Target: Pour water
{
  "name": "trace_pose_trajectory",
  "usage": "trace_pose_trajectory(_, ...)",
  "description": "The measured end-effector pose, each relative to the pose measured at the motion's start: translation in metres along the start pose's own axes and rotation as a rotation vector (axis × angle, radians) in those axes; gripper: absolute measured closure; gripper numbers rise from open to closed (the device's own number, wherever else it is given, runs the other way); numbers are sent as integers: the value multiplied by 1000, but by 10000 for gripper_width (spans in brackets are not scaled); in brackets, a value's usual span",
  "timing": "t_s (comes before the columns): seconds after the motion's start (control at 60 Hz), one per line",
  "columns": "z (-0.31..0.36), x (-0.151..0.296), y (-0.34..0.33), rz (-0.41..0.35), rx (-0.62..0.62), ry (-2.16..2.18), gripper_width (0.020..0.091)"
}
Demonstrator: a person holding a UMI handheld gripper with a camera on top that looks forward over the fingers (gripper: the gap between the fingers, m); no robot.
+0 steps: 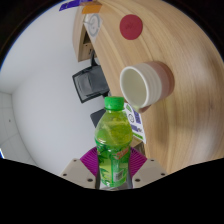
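A green plastic bottle (114,140) with a green cap and a printed label stands upright between my fingers, and both purple pads (92,161) press on its sides, so my gripper (113,172) is shut on it. The bottle is lifted over the near edge of a round wooden table (185,80). Beyond the cap, a cream mug (141,84) sits on the table with its open mouth showing. The bottle's lower part is hidden between the fingers.
A red round coaster (131,27) lies farther back on the table. A dark chair (88,82) stands on the white floor beside the table's edge. Small coloured items (88,8) lie at the far side.
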State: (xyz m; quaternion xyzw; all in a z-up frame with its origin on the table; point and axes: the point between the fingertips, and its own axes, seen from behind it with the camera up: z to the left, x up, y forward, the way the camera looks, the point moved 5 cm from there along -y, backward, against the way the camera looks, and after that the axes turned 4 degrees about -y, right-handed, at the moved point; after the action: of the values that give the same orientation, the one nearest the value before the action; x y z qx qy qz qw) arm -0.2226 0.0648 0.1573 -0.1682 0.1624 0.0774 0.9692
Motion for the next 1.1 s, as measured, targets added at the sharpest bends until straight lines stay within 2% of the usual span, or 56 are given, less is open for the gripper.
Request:
trace_pose_trajectory(0.15,26,-4,-22,8,-28,-431,742)
trace_pose_trajectory(0.2,44,3,-32,-30,-49,-634,739)
trace_pose_trajectory(0.283,76,25,-50,-134,-77,-980,726)
trace_pose_trajectory(0.35,99,36,-68,-191,-49,-1211,720)
trace_pose_trajectory(0.517,135,83,-87,-351,-109,-1632,716)
trace_pose_trajectory(0.65,127,140,-82,-409,-176,-1807,716)
trace_pose_trajectory(0.883,79,229,-56,-418,-270,-1820,717)
trace_pose_trajectory(1.017,46,254,-40,-391,-256,-1808,717)
trace_pose_trajectory(1.1,21,268,-34,-373,-295,-1826,718)
